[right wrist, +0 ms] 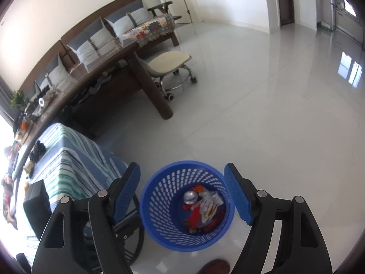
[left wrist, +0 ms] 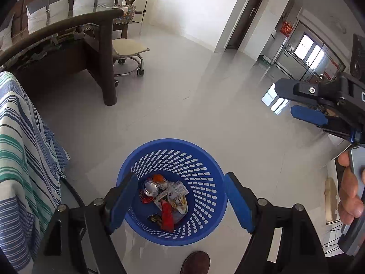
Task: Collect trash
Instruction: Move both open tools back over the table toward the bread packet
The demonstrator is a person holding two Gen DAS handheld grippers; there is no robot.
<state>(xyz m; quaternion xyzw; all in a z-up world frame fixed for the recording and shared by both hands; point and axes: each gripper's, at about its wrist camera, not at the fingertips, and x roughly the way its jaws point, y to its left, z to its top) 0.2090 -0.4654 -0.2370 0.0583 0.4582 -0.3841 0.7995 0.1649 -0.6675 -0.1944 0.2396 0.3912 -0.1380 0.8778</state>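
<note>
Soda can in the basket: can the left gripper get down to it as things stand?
Probably yes. The left gripper is open over the uncovered blue basket, and the can lies on top of the wrappers.

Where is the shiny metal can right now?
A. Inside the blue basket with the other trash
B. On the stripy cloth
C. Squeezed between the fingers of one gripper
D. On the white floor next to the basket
A: the metal can lies at the bottom of the blue basket among wrappers, and the left gripper and right gripper both stand open and empty above it.
</note>
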